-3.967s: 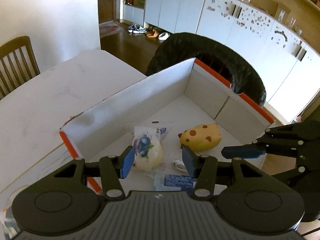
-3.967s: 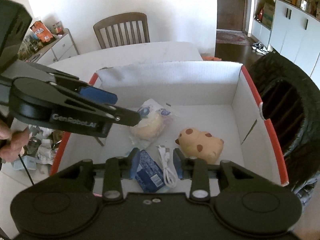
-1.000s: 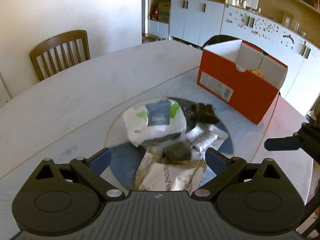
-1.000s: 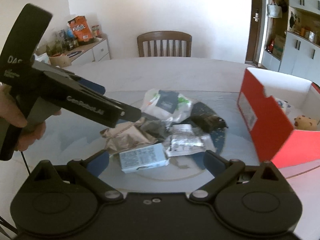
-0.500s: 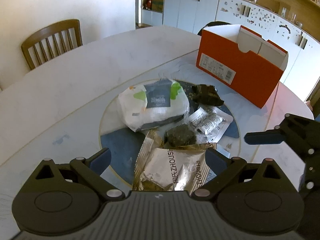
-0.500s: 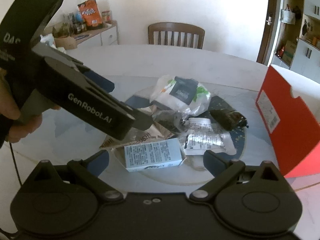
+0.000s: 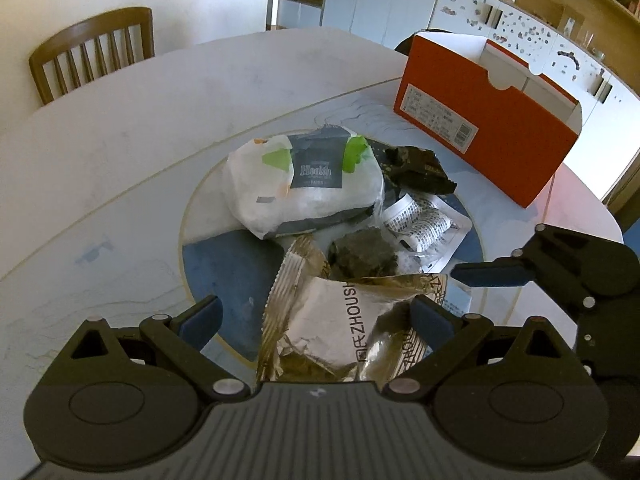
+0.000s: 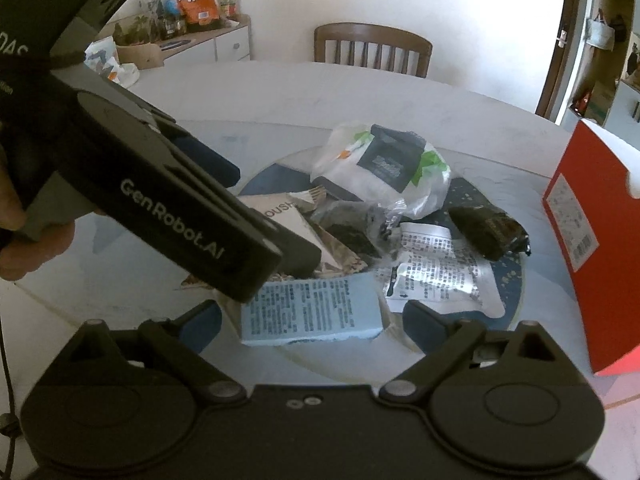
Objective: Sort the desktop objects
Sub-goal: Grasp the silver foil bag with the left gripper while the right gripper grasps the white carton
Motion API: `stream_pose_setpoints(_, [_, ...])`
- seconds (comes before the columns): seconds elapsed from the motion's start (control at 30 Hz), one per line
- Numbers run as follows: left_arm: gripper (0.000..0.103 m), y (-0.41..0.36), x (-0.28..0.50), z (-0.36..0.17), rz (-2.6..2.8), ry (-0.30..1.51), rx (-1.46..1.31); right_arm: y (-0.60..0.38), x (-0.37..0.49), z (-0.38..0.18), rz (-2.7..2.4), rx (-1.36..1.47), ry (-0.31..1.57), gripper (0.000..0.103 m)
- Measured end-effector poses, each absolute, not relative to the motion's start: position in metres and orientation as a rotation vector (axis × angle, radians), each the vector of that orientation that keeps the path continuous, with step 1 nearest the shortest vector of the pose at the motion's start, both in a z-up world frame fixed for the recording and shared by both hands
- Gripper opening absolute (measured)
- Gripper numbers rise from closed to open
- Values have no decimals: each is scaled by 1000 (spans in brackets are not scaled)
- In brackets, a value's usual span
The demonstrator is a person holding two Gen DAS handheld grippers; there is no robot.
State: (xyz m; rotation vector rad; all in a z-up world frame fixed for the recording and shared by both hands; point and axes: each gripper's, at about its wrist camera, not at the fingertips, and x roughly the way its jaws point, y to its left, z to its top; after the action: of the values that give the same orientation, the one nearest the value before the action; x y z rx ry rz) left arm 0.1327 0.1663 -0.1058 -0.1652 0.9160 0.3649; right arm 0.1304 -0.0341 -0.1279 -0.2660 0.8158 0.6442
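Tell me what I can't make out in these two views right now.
- Orange box contents: both views, its walls hide them.
- Blue box top left corner: right view, left gripper covers it.
- Gold packet near end: left view, gripper body hides it.

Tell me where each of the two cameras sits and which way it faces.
Left wrist: sits on the left gripper, angled down at the gold foil packet between its open fingers; the right gripper shows at right.
Right wrist: sits on the right gripper, angled down at the light blue box, its fingers closing around it without touching; the left gripper and a hand show at left.
Shared: white wipes pack, orange box, wooden chair.
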Motion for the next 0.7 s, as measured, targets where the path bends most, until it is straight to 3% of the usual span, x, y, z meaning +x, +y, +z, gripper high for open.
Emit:
stream_pose_setpoints(0.2, [99,168,132,-111,342,921,-198,-31,135,-132,662,-267,842,83])
stream_pose_setpoints(0.3, [90,169,131,-111,325,916,-210,-30,136,-133,665,-274,847,80])
stream_pose_setpoints(0.43, [69,168,135,-112,306,933,-210,-31,137,-133,664,-273,854,76])
stream_pose_setpoints(0.7, [60,164,136,-111,303,939,-196,-33,138,-134,666,-272,858,71])
